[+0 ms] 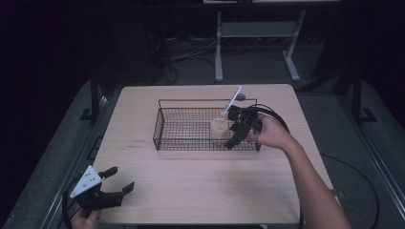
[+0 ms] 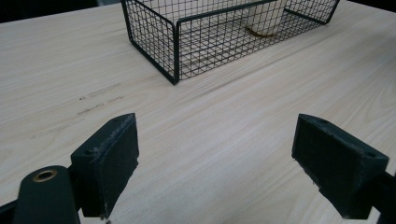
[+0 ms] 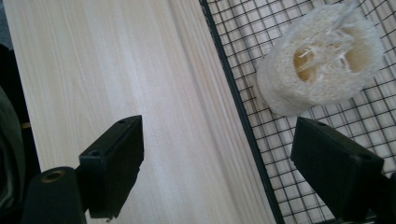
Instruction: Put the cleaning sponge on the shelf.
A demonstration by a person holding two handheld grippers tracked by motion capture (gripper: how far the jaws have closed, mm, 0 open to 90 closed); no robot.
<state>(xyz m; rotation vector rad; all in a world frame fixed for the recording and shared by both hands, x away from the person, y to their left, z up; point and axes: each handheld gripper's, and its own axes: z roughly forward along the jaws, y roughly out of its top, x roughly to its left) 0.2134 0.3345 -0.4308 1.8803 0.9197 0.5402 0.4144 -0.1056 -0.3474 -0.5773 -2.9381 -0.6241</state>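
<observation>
1. The fingers [image 3: 112, 163] of the right gripper [image 1: 240, 128] stand spread wide with nothing between them: one jaw hangs over bare table outside the wire basket [image 1: 165, 125], the other over the basket's mesh floor, straddling its near wall. My reading is that the spread leaves room to drop around the loofah sponge [image 3: 322, 60] from above, or else follows letting it go; the pictures do not settle which.
2. The loofah sponge sits inside the basket, toward its right end, standing on the mesh with its holed face up. It lies just beyond the right gripper's jaws, untouched.
3. A white stick [image 1: 232, 100] leans out over the basket's far right corner; what it belongs to is too small to tell.
4. The rest of the basket's floor looks bare.
5. The left gripper [image 1: 114, 183] rests well apart from the basket, at the table's [image 1: 191, 191] near left corner, its jaws released and empty, pointed toward the basket. It seems parked out of the way.
</observation>
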